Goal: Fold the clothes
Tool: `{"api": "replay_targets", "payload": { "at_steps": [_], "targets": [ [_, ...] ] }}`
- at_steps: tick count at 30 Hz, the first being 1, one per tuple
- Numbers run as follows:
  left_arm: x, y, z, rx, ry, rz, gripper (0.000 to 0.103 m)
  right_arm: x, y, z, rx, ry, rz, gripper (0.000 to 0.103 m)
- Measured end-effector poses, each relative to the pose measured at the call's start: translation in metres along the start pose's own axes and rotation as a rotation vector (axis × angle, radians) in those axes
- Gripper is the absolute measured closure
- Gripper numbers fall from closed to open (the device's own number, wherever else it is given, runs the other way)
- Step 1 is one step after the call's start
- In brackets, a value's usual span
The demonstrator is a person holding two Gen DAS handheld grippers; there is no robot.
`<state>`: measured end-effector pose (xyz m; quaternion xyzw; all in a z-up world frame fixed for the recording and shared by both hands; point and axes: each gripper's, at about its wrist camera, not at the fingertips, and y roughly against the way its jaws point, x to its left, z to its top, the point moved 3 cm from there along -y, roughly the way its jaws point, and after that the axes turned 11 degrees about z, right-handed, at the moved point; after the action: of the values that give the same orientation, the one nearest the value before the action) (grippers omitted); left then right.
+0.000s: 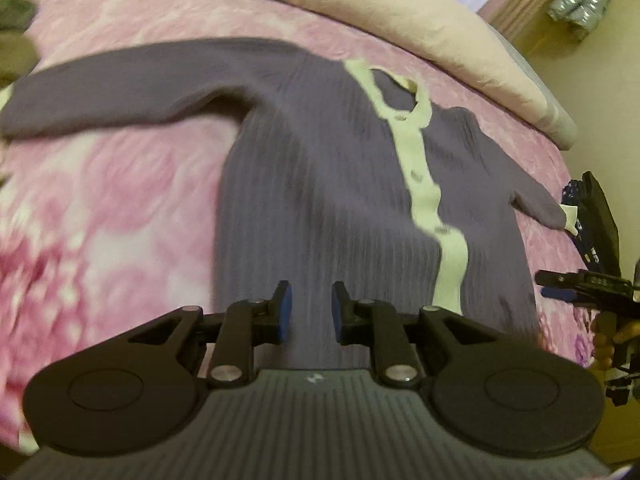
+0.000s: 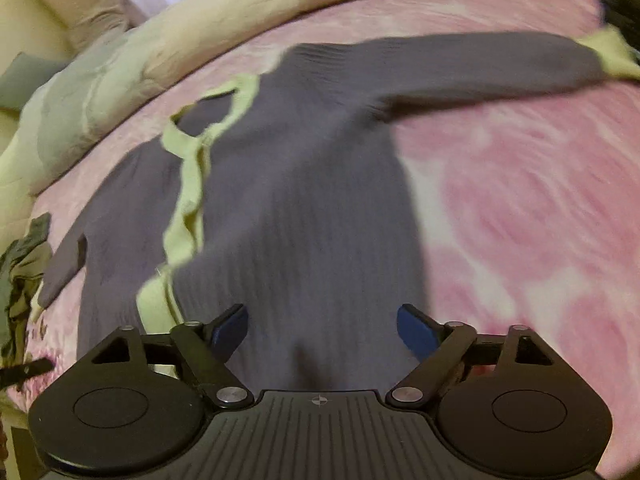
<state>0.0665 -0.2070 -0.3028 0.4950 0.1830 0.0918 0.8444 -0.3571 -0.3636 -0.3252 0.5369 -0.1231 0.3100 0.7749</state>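
A purple ribbed cardigan (image 1: 320,184) with a cream button band (image 1: 420,168) lies spread face up on the pink floral bedspread (image 1: 100,208). One sleeve (image 1: 120,84) stretches out to the left, and the other ends in a cream cuff (image 1: 570,216) at the right. My left gripper (image 1: 312,308) hovers over the hem, its blue pads a small gap apart with nothing pinched between them. In the right wrist view my right gripper (image 2: 322,332) stands wide open above the cardigan (image 2: 300,200) near its hem. The right gripper (image 1: 580,282) also shows at the left view's right edge.
A cream duvet (image 1: 400,12) lies bunched along the far edge of the bed. Dark garments (image 1: 14,32) sit at the far left, and olive clothes (image 2: 20,272) lie beside the short sleeve. A silvery bundle (image 1: 580,0) rests on the floor beyond the bed.
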Motion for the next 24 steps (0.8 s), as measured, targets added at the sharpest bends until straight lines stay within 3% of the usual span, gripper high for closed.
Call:
{"api": "replay_targets", "payload": {
  "at_steps": [1,5,12,20,24],
  "targets": [
    [-0.004,-0.007,0.009,-0.009,-0.025,-0.008,0.085,0.001,-0.008,0.008,0.012,0.023,-0.004,0.034],
    [-0.017,-0.031,0.050,-0.076,-0.176,-0.020,0.081,-0.003,-0.027,0.042,0.022,0.135,-0.030,0.034],
    [-0.030,-0.078,0.128,-0.173,-0.347,-0.020,0.068,0.002,-0.045,0.107,-0.001,0.360,-0.087,0.033],
    [-0.052,-0.142,0.209,-0.237,-0.612,0.038,0.062,0.023,-0.100,0.183,-0.027,0.655,-0.095,0.033],
    [-0.068,-0.175,0.232,-0.252,-0.759,0.061,0.059,0.021,-0.136,0.209,0.028,0.820,-0.101,0.033]
  ]
}}
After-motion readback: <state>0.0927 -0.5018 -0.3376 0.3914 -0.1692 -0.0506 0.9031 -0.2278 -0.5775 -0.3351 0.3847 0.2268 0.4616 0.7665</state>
